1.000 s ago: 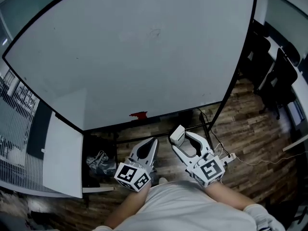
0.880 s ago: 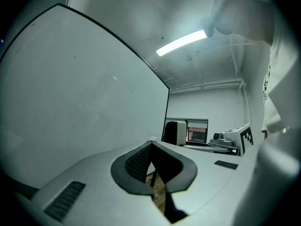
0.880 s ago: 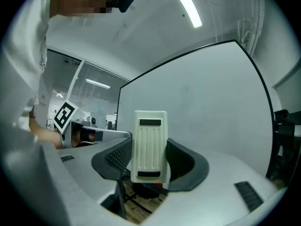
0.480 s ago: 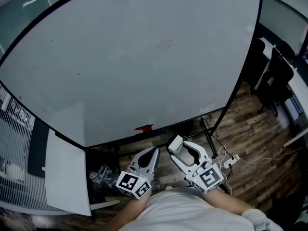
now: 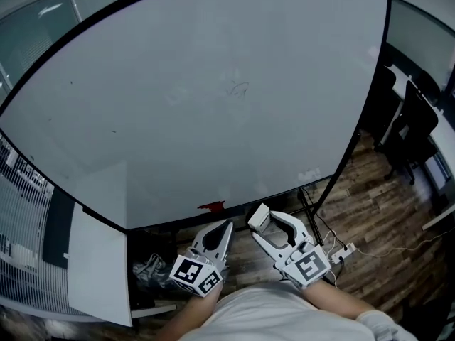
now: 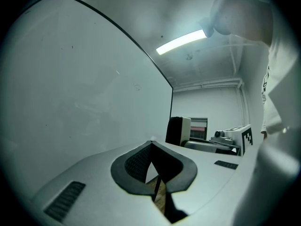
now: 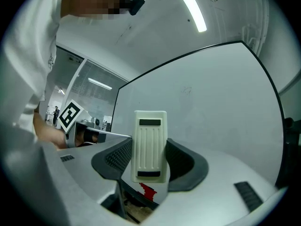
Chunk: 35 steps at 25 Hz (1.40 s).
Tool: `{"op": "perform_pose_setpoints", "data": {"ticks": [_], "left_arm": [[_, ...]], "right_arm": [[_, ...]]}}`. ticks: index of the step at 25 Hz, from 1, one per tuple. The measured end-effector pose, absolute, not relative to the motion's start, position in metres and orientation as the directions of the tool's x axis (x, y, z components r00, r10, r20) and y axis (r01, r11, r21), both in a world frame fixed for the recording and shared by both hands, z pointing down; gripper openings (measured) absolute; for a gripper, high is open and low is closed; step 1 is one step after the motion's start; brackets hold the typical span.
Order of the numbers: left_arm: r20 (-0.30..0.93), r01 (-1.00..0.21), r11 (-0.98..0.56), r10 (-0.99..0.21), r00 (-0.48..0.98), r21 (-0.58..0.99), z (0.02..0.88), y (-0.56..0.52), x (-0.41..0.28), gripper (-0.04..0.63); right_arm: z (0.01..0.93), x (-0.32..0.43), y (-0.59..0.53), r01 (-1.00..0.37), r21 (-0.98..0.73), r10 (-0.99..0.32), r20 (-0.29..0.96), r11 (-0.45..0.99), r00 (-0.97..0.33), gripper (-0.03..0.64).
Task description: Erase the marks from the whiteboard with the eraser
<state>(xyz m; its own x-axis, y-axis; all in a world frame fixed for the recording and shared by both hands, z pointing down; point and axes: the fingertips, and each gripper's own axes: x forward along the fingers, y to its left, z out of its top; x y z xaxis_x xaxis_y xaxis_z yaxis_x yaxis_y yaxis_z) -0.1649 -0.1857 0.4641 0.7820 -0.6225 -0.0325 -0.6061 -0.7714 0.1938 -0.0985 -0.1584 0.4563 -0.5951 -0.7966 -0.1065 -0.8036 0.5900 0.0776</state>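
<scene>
A large whiteboard (image 5: 199, 105) fills the head view, with a faint dark scribble (image 5: 237, 89) a little right of its centre. My right gripper (image 5: 264, 222) is shut on a cream ribbed eraser (image 7: 149, 145), held low below the board's bottom edge. The same eraser (image 5: 258, 217) shows at the jaw tips in the head view. My left gripper (image 5: 222, 231) hangs beside it, shut and holding nothing. In the right gripper view the scribble (image 7: 187, 91) sits well above the eraser. In the left gripper view the scribble (image 6: 137, 86) is faint on the board (image 6: 70, 93).
A red patch (image 5: 210, 206) sits at the board's lower edge. The board's stand legs (image 5: 313, 204) and a white power strip with cables (image 5: 340, 251) are on the wooden floor. Dark office chairs (image 5: 409, 130) stand at the right. A white panel (image 5: 89, 261) leans at the lower left.
The view has tilted up, so the board and its scribble sit lower and more central. Both grippers stay low below the board, with the eraser still held.
</scene>
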Motion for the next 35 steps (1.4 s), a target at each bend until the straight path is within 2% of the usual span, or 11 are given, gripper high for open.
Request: {"op": "perform_pose_setpoints", "data": {"ticks": [6, 12, 16, 19, 24, 35], "left_arm": [[-0.009, -0.597, -0.778, -0.61, 0.792, 0.195, 0.455, -0.212, -0.121, 0.006], [-0.021, -0.604, -0.774, -0.619, 0.785, 0.189, 0.447, -0.233, -0.074, 0.006], [-0.056, -0.639, -0.751, -0.654, 0.755, 0.164, 0.433, -0.243, -0.055, 0.006], [-0.061, -0.666, -0.731, -0.679, 0.731, 0.15, 0.429, -0.248, -0.05, 0.006], [-0.053, -0.687, -0.711, -0.699, 0.713, 0.146, 0.426, -0.254, -0.044, 0.006], [-0.077, -0.697, -0.704, -0.709, 0.701, 0.14, 0.411, -0.275, -0.044, 0.006]], "right_arm": [[0.424, -0.058, -0.185, -0.768, 0.175, -0.756, -0.14, 0.616, -0.639, 0.23], [0.386, -0.016, -0.211, -0.636, 0.372, -0.678, -0.023, 0.676, -0.734, 0.23], [0.333, 0.018, -0.233, -0.551, 0.531, -0.656, 0.013, 0.644, -0.755, 0.23], [0.295, 0.035, -0.249, -0.475, 0.687, -0.692, 0.057, 0.55, -0.72, 0.23], [0.218, 0.047, -0.269, -0.325, 0.889, -0.721, 0.008, 0.322, -0.693, 0.23], [0.102, 0.042, -0.318, -0.061, 0.997, -0.802, -0.005, 0.04, -0.598, 0.23]]}}
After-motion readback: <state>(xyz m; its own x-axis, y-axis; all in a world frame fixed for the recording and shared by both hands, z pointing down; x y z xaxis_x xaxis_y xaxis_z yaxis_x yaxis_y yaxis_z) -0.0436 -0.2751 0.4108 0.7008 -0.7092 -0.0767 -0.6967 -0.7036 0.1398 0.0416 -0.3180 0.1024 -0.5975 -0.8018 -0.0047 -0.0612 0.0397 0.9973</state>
